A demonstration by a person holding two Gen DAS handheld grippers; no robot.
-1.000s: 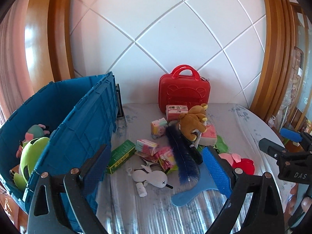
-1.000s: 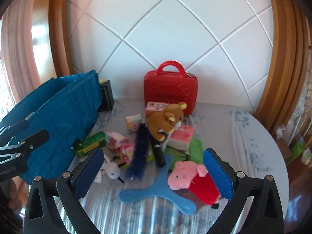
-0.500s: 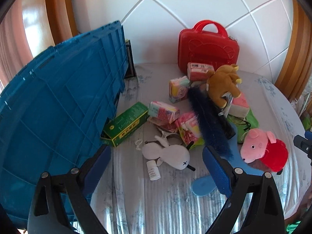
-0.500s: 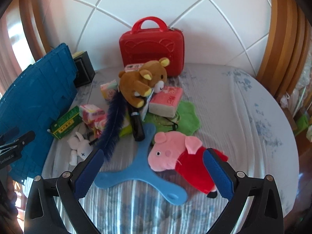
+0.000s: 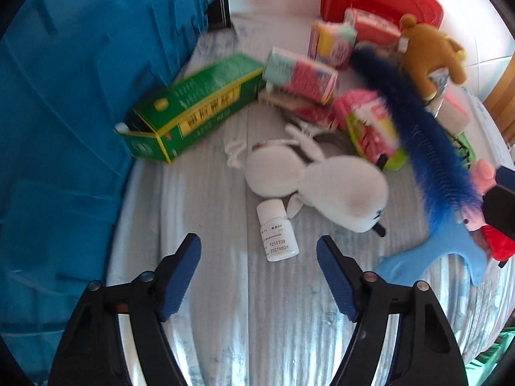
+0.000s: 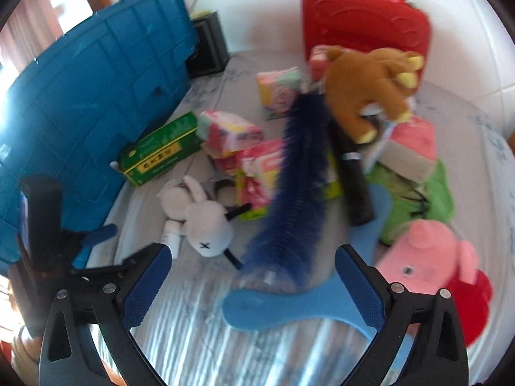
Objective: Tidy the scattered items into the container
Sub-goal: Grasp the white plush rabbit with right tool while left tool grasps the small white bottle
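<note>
Left gripper (image 5: pixel 259 259) (closing) over bottle (image 5: pixel 277 231)

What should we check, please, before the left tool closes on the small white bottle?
1. Small white plastic bottle lies between the left tool pads, untouched: ok.
2. Left tool jaws closing, nothing gripped: ok.
3. White plush rabbit touches the bottle's cap end, may get pinched: not ok.
4. Big blue plastic crate stands beside the pile: ok.
5. Right tool open, empty, over the light blue three-armed plastic toy: ok.
6. Room inside the crate: cannot tell.
</note>
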